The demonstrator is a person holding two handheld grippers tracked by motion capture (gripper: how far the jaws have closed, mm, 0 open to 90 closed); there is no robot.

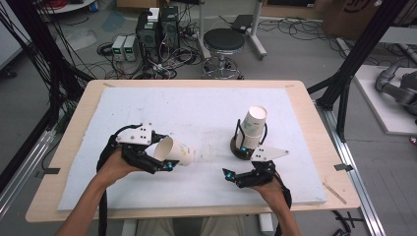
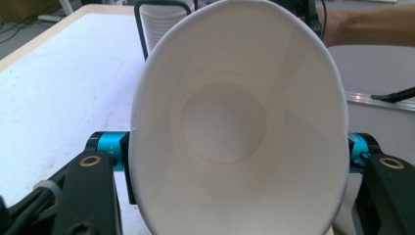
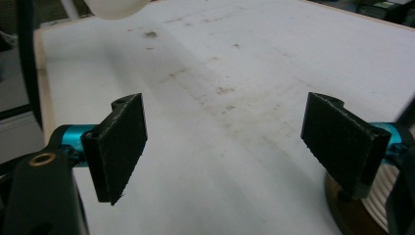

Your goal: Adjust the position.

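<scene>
The paper cup (image 1: 173, 152) lay on its side in the left gripper (image 1: 156, 158), lifted just off the white surface (image 1: 206, 113) toward its near left part, mouth turned back at the hand. In the left gripper view the cup's rim (image 2: 240, 117) was squeezed into an oval between the fingers (image 2: 125, 161), clenched on its wall. Toward the near right part of the surface stood a stack of cups (image 1: 252, 127) in a round dark holder (image 1: 241, 147) with wire uprights. The right gripper (image 1: 239, 173) hovered just in front of that holder, its fingers (image 3: 120, 147) released and spread wide with nothing between them.

The squeeze looked like the main risk: thin paper already bent could crease or pop out of the grip if the hand tightened or swung quickly. Bringing the held cup toward the stack could also knock the stack or catch an upright, since the right gripper sat so close beside the holder.
</scene>
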